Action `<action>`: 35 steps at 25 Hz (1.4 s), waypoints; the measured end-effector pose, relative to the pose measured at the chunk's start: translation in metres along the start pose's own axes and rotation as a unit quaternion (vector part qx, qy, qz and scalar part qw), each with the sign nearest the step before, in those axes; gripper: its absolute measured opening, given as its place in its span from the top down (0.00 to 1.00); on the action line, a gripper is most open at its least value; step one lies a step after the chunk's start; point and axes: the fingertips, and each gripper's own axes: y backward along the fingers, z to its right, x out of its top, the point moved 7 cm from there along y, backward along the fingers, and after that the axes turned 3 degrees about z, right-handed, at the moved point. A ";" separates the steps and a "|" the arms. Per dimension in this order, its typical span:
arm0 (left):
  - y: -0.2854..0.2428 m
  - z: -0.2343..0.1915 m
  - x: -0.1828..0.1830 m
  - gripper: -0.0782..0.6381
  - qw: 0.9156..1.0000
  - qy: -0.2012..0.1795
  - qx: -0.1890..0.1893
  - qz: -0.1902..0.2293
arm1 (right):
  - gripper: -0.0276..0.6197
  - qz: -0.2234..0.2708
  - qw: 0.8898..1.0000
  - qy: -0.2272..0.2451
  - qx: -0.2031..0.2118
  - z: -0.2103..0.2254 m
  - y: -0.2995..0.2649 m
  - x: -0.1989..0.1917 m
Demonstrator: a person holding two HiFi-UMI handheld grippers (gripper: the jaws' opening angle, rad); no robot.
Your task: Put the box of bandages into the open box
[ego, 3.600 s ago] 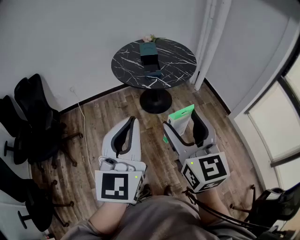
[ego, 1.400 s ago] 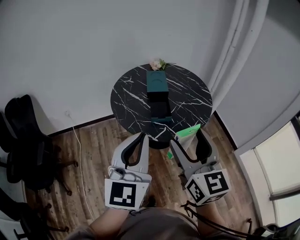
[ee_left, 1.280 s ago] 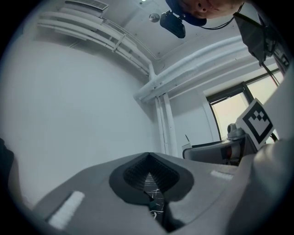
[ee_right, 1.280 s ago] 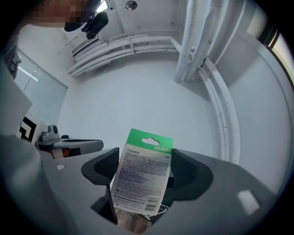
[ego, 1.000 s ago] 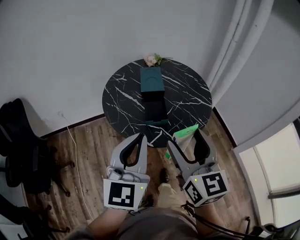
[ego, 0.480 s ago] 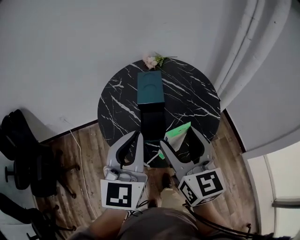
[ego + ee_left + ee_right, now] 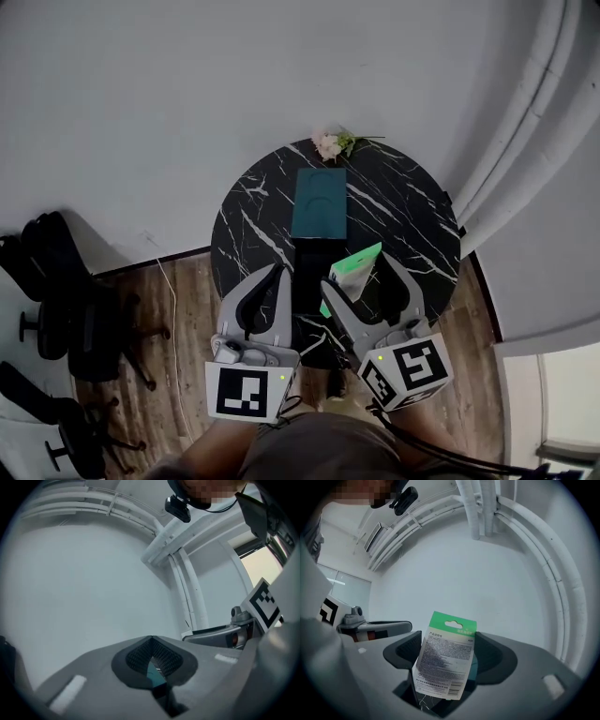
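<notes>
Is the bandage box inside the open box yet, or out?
Out. The bandage box is clamped in the right gripper, above the table, beside the open box.

The desk (image 7: 403, 216) ahead of both tongs is black with white marble veins. Beyond the left tongs (image 7: 270, 279), the open box (image 7: 319, 202) is dark teal. The right tongs (image 7: 361, 274) are pale grey with black pads. Between them the box of bandages (image 7: 446, 660) is white with black print under a bright green top. The marker cubes (image 7: 246, 392) are white with black squares. Past the open box, the flowers (image 7: 330, 145) are pale pink with green leaves.
</notes>
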 end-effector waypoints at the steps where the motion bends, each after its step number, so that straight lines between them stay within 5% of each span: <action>1: -0.002 -0.002 0.001 0.89 1.000 -0.003 0.005 0.001 | 0.37 0.003 1.000 0.000 0.005 0.002 -0.005 0.002; 17: -0.035 -0.048 -0.021 0.89 1.000 0.008 0.026 -0.015 | 0.37 -0.031 0.999 -0.001 0.018 0.012 -0.069 -0.016; 35: -0.074 -0.091 -0.160 0.89 0.989 0.078 -0.034 -0.119 | 0.37 -0.181 0.982 -0.024 -0.047 0.028 -0.105 -0.174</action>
